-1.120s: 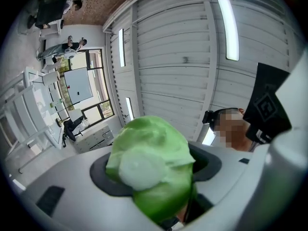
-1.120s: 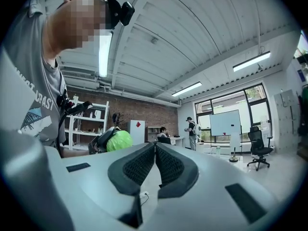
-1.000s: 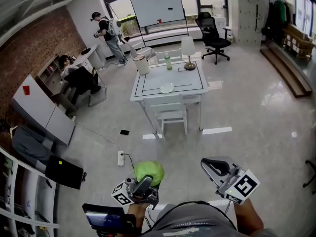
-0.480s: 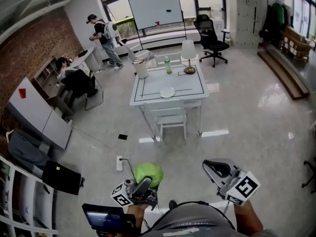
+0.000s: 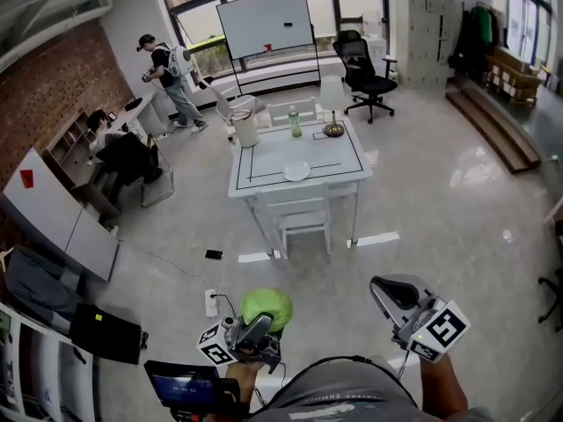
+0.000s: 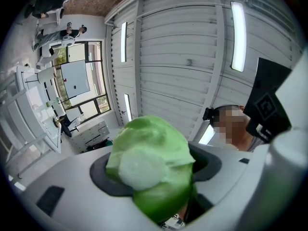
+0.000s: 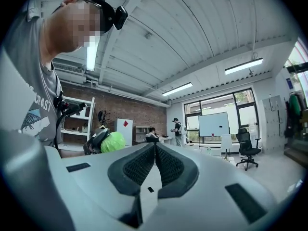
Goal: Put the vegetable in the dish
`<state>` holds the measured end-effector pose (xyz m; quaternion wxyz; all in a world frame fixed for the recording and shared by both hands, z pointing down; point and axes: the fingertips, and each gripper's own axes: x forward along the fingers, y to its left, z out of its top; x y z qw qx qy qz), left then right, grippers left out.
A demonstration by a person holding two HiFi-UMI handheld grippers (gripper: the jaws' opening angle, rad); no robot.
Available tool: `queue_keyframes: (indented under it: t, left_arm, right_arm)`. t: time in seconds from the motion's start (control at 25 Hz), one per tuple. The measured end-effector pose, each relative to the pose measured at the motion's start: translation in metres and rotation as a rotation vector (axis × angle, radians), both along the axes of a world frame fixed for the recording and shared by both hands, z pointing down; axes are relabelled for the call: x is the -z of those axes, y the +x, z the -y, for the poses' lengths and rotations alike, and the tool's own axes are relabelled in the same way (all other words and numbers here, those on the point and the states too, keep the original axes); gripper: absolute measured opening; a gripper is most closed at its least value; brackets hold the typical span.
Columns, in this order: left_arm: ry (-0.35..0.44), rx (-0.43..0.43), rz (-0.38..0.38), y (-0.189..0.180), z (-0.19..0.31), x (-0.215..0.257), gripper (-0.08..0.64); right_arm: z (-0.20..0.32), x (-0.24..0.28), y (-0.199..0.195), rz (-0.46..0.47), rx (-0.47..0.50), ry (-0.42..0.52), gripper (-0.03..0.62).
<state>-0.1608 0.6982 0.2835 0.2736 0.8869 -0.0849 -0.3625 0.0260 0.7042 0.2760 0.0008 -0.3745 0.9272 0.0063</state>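
Table [image 5: 264, 161] nearer; cabbage [image 5: 266, 306] half-hidden (dish [image 5: 296, 172] tiny)

One cabbage [image 5: 266, 309], one dish [image 5: 296, 171], two grippers [image 5: 262, 322] [image 5: 383, 290], one table [image 5: 264, 161] (plus one lamp [image 5: 331, 93], one bottle [image 5: 295, 123])

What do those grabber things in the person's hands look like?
Both are pale grey plastic. The left gripper and right gripper each carry a white cube with black square markings. The right one's pads are dark and ribbed. The person wears a grey T-shirt with a thin black cable across it.
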Motion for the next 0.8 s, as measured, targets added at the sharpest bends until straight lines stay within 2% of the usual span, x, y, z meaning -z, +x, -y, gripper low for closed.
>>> queue_keyframes:
  t: [0.28,0.36,0.6,0.8]
  left_arm:
    - [-0.008,-0.009,0.000,-0.007,0.015,0.001,0.311]
    - [-0.015,0.000,0.004,-0.004,0.024,-0.001,0.311]
    - [-0.019,0.032,0.024,0.019,0.042,0.000,0.311]
    - [-0.033,0.064,0.020,0.047,0.064,-0.001,0.311]
  right_arm:
    - [0.015,0.004,-0.008,0.029,0.007,-0.003,0.009]
    - [0.027,-0.002,-0.003,0.012,0.004,-0.021,0.009]
    - [0.055,-0.005,0.016,0.014,0.045,-0.033,0.009]
    - [0.080,-0.006,0.049,0.013,0.067,-0.033,0.009]
